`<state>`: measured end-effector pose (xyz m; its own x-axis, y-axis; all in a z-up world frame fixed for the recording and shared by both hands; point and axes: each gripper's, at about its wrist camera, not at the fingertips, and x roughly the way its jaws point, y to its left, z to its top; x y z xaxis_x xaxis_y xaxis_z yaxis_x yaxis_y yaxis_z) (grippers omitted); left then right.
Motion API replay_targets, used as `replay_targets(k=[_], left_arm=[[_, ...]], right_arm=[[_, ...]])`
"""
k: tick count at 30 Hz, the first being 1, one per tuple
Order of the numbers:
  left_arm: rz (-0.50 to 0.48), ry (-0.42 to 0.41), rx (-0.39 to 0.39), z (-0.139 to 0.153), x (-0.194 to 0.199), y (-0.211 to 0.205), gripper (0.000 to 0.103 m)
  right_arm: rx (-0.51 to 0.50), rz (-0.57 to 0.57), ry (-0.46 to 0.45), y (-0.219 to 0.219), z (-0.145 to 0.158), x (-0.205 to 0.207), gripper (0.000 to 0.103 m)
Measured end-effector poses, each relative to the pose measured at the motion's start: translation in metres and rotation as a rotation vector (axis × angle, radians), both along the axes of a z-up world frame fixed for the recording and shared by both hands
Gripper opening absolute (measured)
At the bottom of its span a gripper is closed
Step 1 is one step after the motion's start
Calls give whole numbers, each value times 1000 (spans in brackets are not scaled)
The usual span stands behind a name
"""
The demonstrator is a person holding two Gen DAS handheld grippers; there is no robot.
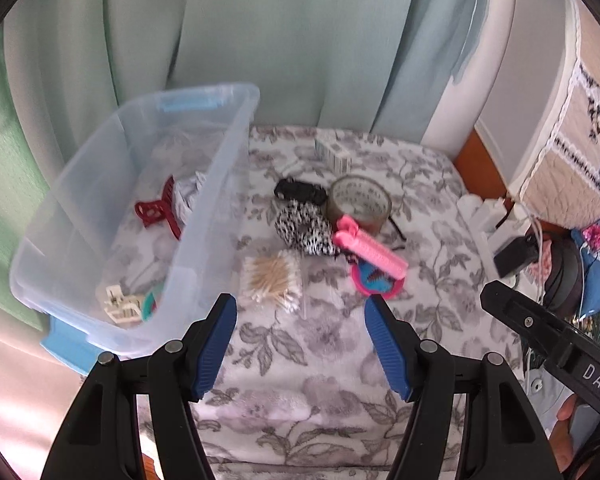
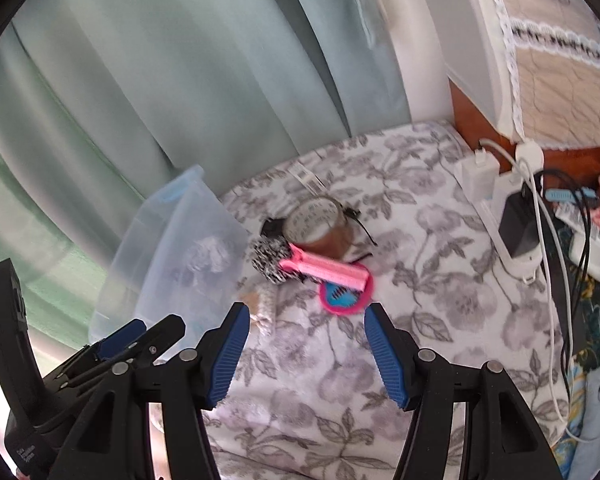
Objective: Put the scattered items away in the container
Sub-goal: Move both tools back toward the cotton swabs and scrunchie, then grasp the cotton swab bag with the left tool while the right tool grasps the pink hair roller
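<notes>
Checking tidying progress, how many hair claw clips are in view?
1: a dark red plastic hair claw clip lying inside the clear plastic container. Others may hide in the pile outside.

Each claw (image 1: 302,344) is black moulded plastic with two ribbed blue pads (image 1: 216,346) and round silver rivets at the joints. The right claw (image 2: 304,350) matches; its black body carries a small screw and white letters "DAS".

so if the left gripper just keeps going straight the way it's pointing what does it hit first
Most likely the bag of cotton swabs, which lies just ahead of the open left gripper, a little toward its left finger. Behind it sit the black-and-white scrunchie and pink hair roller. Depth is hard to judge here.
</notes>
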<state>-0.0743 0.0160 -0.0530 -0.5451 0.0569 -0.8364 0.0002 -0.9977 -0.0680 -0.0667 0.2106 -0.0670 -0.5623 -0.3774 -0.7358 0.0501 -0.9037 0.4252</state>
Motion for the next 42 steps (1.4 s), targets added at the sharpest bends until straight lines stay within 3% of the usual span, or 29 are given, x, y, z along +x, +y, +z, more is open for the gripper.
replay_targets(k=[8,16,23,35,42], left_arm=[[-10,-79,-20,-37,-9,9,68],[56,-147,-14,-65,-25,10,66],[147,-140,-80,-84,-44,10,66],[223,-224,-102,-122,-82,0,66],[236,-207,-168,-131,-94,4,66]], right_arm=[[7,7,-91,4,-35,-8,64],[15,32,-124,1,-55,-23,64],[43,78,-150,-2,-71,-46,64],[79,160,-136,-13,-92,-96,64],[130,215,-111,-32,-103,-116,64]])
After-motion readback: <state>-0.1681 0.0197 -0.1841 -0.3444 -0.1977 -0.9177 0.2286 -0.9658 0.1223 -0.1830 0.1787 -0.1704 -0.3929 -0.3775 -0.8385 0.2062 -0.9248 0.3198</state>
